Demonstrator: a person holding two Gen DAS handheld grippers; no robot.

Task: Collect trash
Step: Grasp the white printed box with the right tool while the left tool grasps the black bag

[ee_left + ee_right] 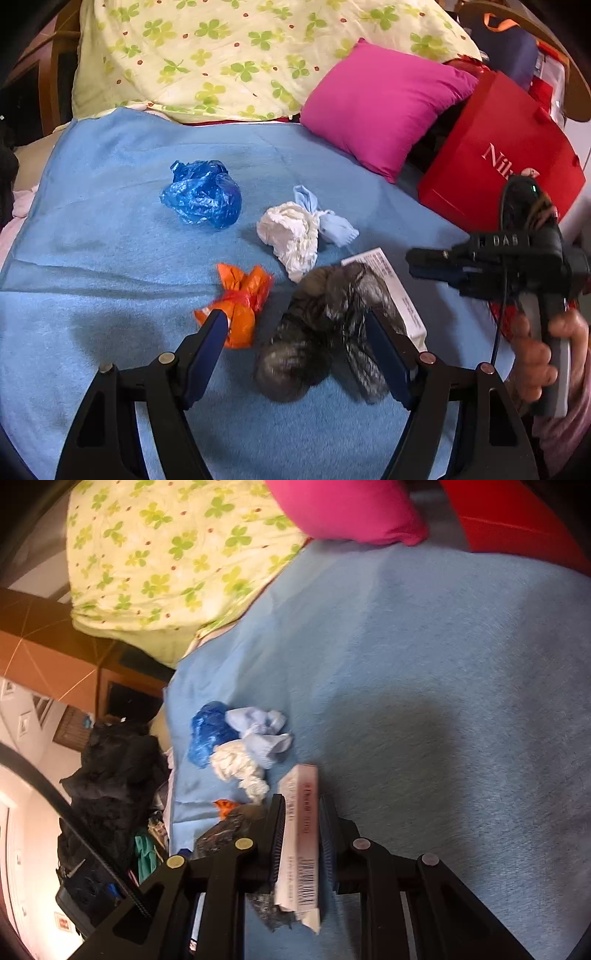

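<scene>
Left gripper (pixel 295 332): I see its fingers spread wide, low over the blue blanket (pixel 110 258). One blue pad touches the orange wrapper (pixel 240 306); the other sits against the dark crumpled bag (pixel 317 332), which lies between them, not pinched.

Right gripper (pixel 301 834): my wrist view shows the fingers nearly together with the white carton (pixel 299 834) standing between them. I cannot tell whether the pads are actually pressing it.

White carton: long box with pink print and a barcode, lying on the blanket right beside the dark bag.

Dark crumpled bag: blurred in the left view, nearest to me.

Orange wrapper: just left of the dark bag.

White tissue wad (pixel 291 236): near the centre, touching a pale blue scrap (pixel 328 218).

Blue plastic bag (pixel 203 194): farther back, left, apart from the rest.

Surroundings: pink pillow (pixel 384 103), red paper bag (pixel 502 155), clover-print quilt (pixel 229 55).
</scene>
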